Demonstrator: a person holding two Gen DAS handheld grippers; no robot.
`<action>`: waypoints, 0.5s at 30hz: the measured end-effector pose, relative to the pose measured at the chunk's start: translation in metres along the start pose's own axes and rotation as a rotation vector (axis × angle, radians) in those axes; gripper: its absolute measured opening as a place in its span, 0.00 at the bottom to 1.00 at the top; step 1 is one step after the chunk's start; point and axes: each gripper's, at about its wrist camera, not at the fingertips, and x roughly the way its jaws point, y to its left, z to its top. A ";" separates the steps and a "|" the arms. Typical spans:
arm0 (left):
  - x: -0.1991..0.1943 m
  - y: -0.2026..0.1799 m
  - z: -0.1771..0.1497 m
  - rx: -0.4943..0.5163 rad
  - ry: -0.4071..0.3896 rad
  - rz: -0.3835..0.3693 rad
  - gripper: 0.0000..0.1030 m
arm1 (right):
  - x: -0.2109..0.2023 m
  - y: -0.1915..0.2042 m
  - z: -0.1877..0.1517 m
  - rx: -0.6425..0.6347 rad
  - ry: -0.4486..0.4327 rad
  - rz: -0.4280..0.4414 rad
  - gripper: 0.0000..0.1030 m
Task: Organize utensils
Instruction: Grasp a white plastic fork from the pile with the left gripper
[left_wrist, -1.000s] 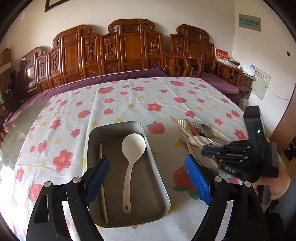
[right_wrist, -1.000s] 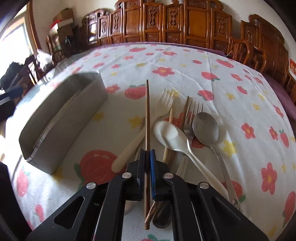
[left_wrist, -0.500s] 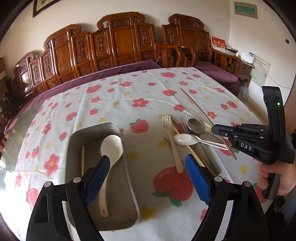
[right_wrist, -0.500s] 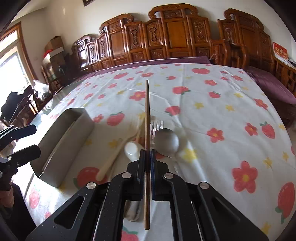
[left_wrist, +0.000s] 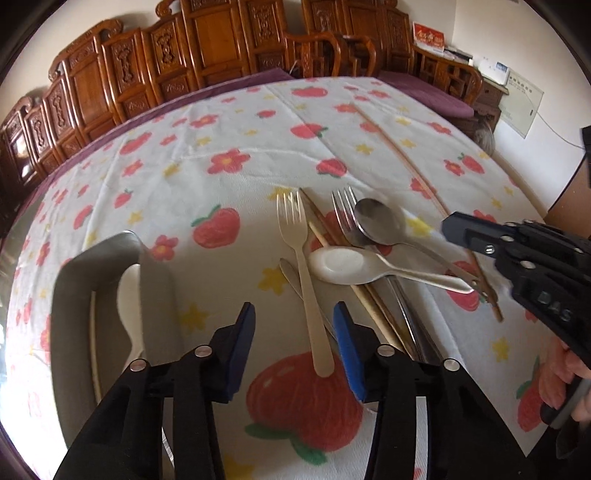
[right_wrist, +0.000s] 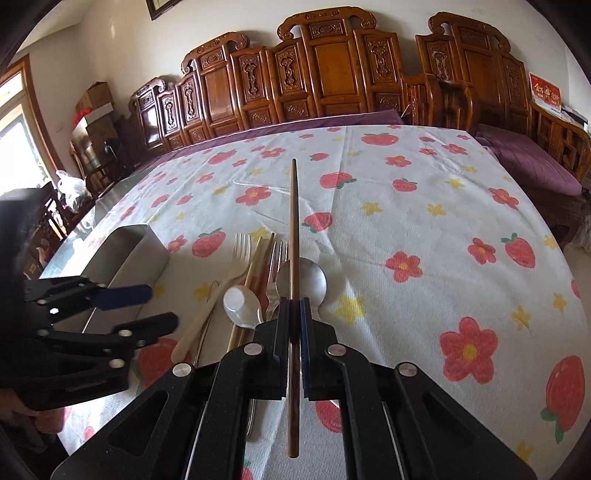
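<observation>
The left wrist view looks down between the left gripper (left_wrist: 293, 332) and its blue pads onto a pale fork (left_wrist: 303, 266) lying on a strawberry-and-flower tablecloth (left_wrist: 184, 184). The fork's handle runs into the gap between the pads, which stand a little apart from it on either side; the jaws have just been closing but do not yet press on it. Only this view shows inside the grey metal tray (left_wrist: 66, 295) at the left, where a white ladle (left_wrist: 129, 302) lies.

The right wrist view shows what the other cannot: the right gripper (right_wrist: 294, 306) clenched tight on a brown chopstick (right_wrist: 293, 229), which sticks out straight ahead above the table. From here the tray (right_wrist: 125, 254) shows only its outer wall, with the left gripper (right_wrist: 147, 306) in front of it.

The loose utensils lie in a heap on the cloth right of the tray: the pale fork, a white spoon (left_wrist: 340, 264), a metal spoon (left_wrist: 380, 223), a metal fork (left_wrist: 345, 214) and more chopsticks (left_wrist: 332, 243).

A second ago the left gripper hung wide open over the tray; it has since moved across to the heap and come lower. The chopstick, then among the utensils, is lifted clear.
</observation>
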 end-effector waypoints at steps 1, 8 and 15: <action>0.007 0.001 0.001 -0.011 0.017 -0.010 0.33 | 0.000 -0.001 0.000 0.005 0.001 0.000 0.06; 0.027 -0.001 0.007 -0.041 0.059 -0.024 0.26 | 0.000 -0.001 0.002 0.017 0.001 0.013 0.06; 0.032 0.000 0.008 -0.035 0.073 -0.021 0.08 | 0.000 0.001 0.002 0.013 0.000 0.015 0.06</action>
